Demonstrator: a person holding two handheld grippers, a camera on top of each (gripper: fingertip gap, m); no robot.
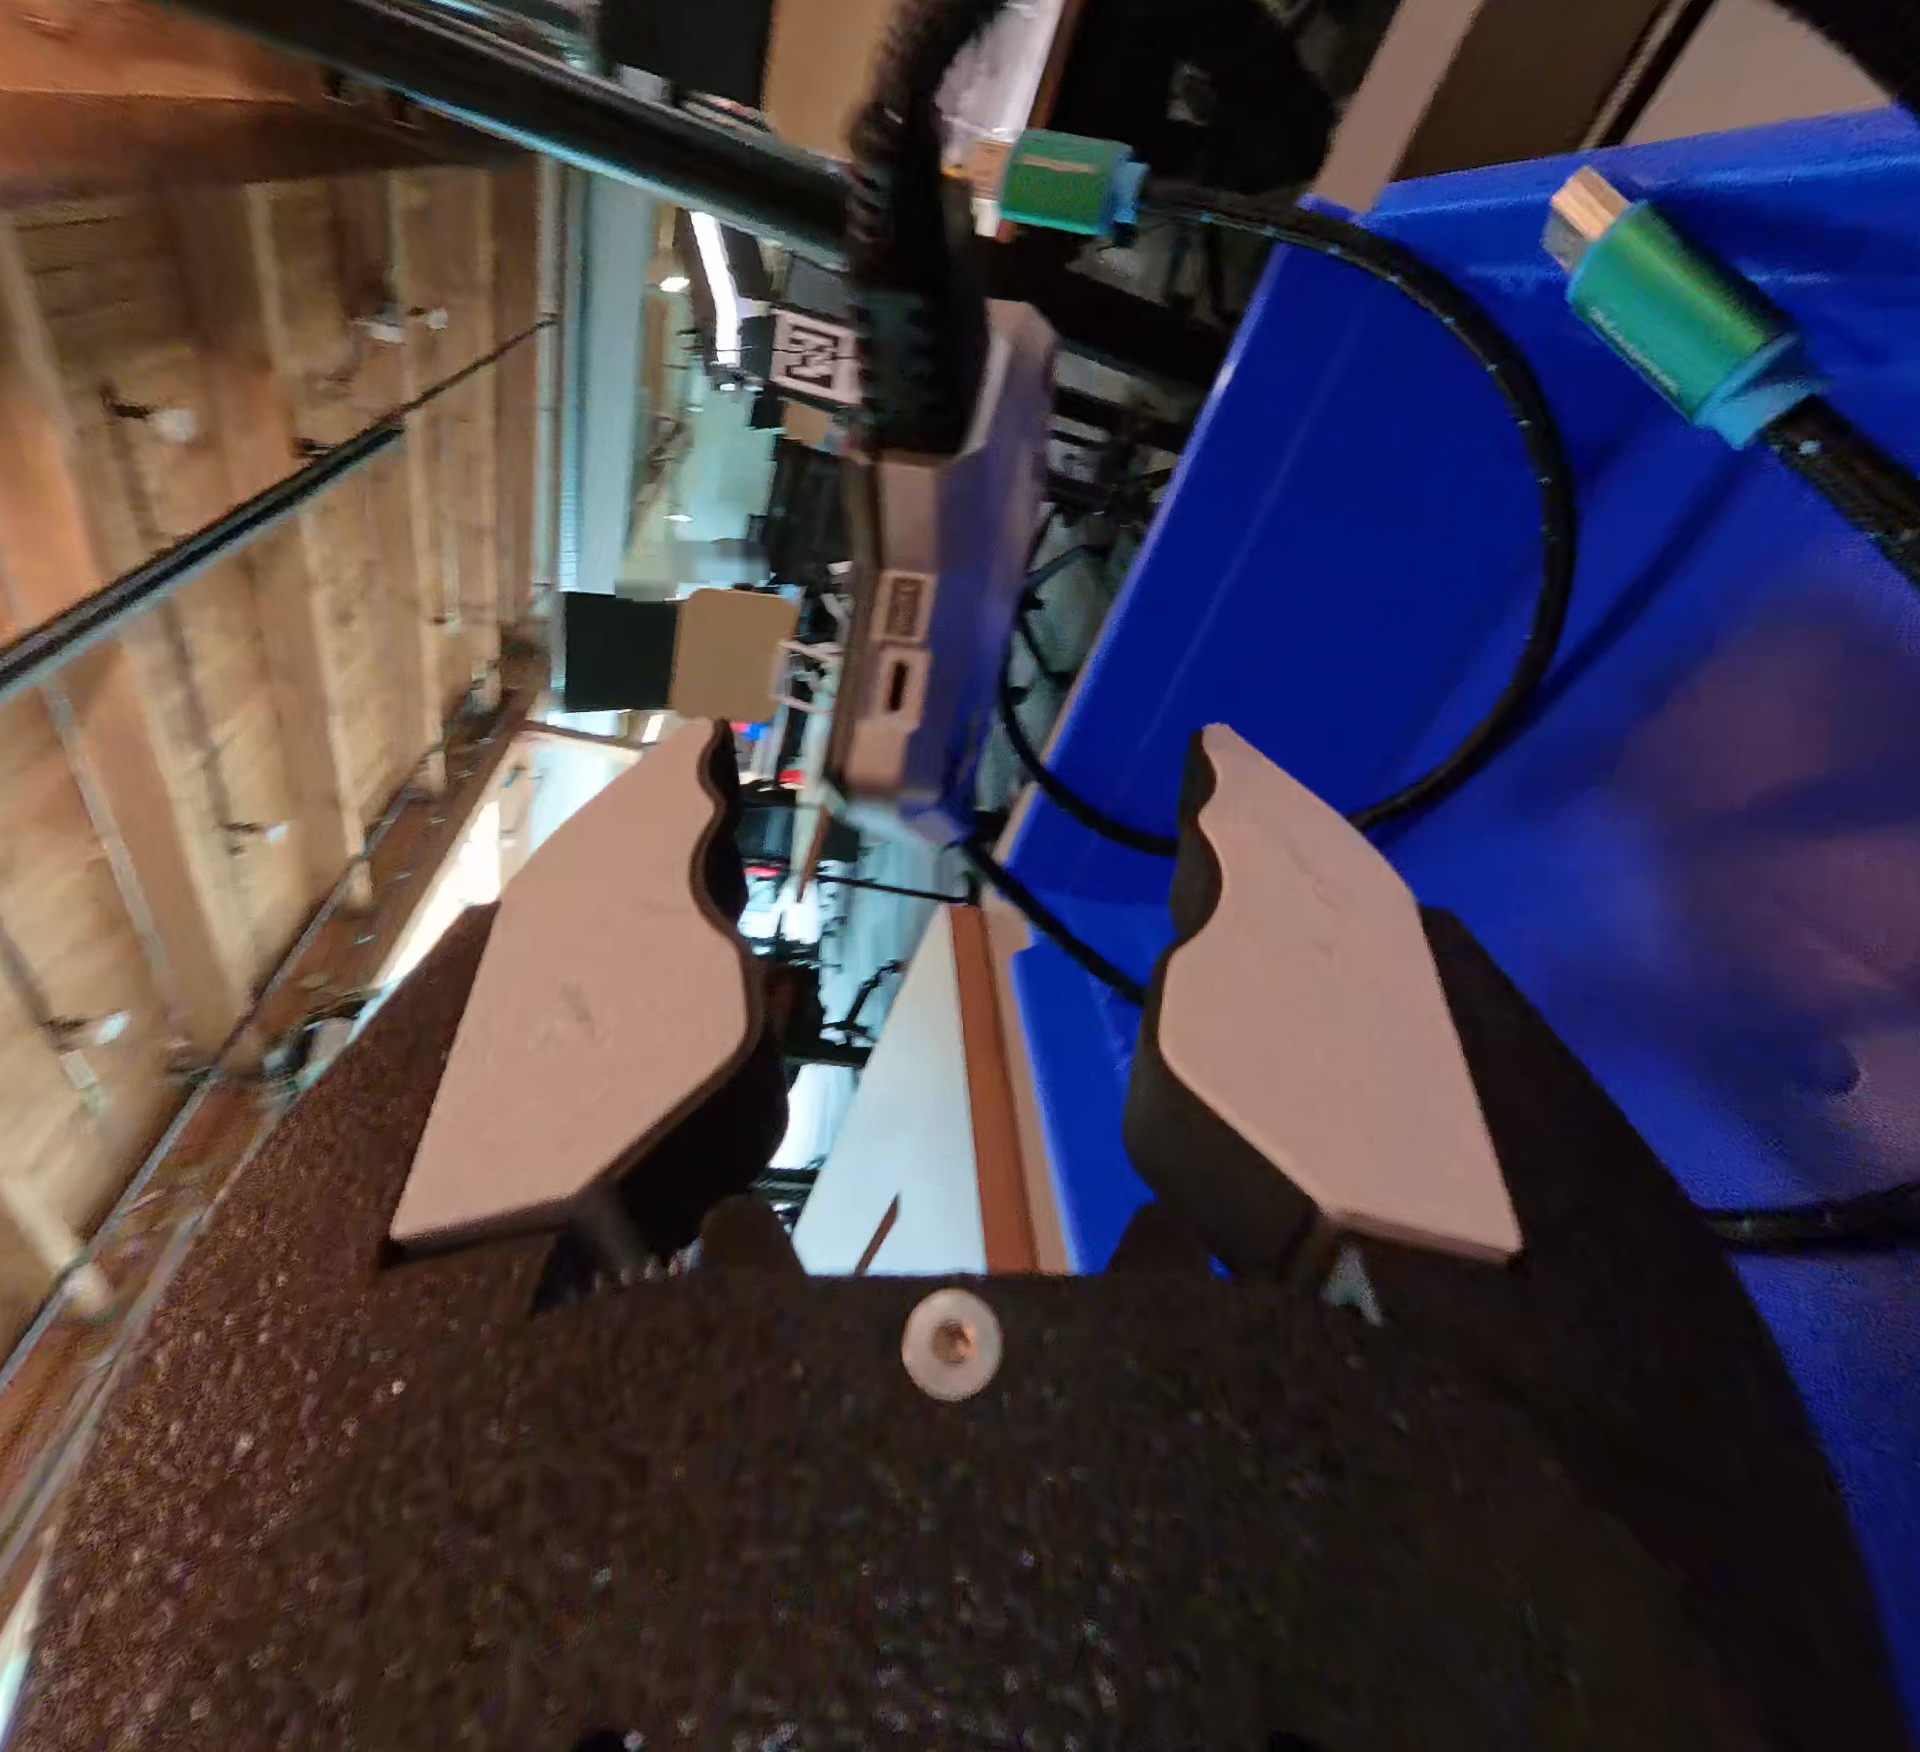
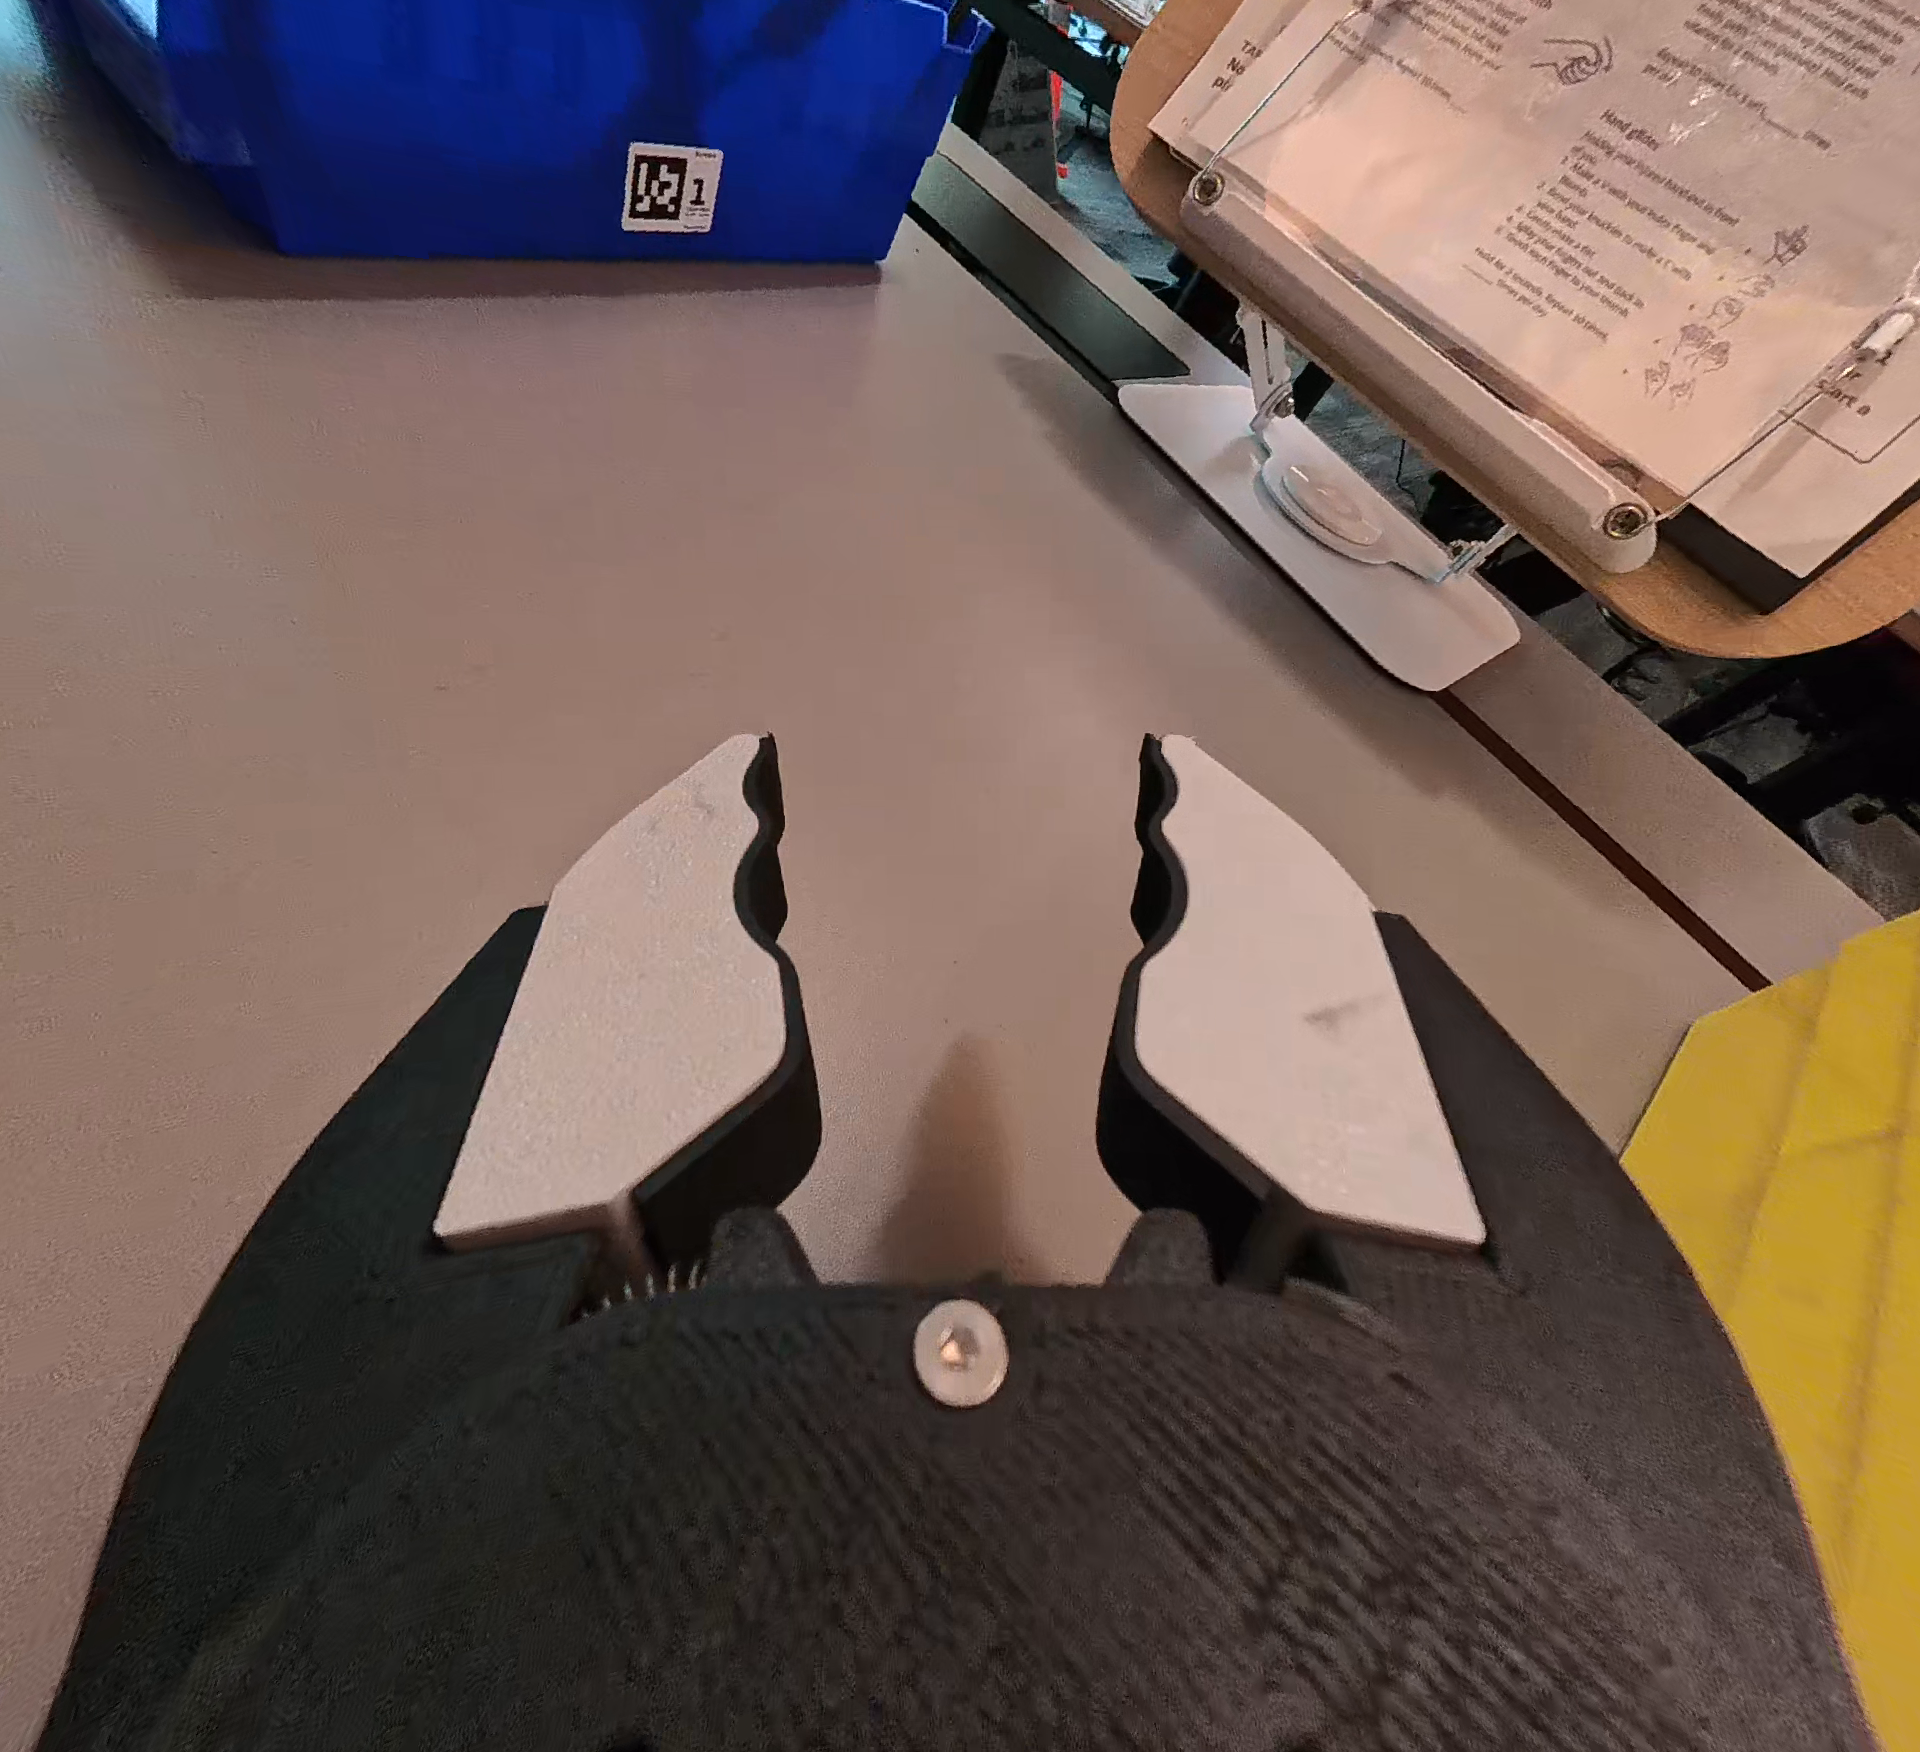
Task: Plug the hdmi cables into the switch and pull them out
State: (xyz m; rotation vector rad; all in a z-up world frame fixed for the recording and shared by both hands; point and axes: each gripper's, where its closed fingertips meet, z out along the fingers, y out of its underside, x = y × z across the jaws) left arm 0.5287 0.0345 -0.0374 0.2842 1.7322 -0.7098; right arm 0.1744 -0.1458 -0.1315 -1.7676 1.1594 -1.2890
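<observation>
The left wrist view is rolled on its side. My left gripper (image 1: 961, 746) is open and empty, pointing at a grey switch box (image 1: 935, 549) with two free ports (image 1: 900, 606) on its near face. A thick black braided cable (image 1: 914, 320) sits at the switch's far end. Two HDMI plugs with green shells lie loose: one (image 1: 1060, 180) beyond the switch, one (image 1: 1673, 320) on the blue bin (image 1: 1351, 476). A thin black cable (image 1: 1548, 497) loops over the blue surface. My right gripper (image 2: 958, 752) is open and empty, low over the grey table (image 2: 520, 559).
In the right wrist view the blue bin (image 2: 468, 92), with a marker sticker (image 2: 671, 188), stands at the far left of the table. A document stand with printed sheets (image 2: 1507, 196) is at the right edge on a white base (image 2: 1351, 549). A yellow object (image 2: 1808, 1235) lies near right.
</observation>
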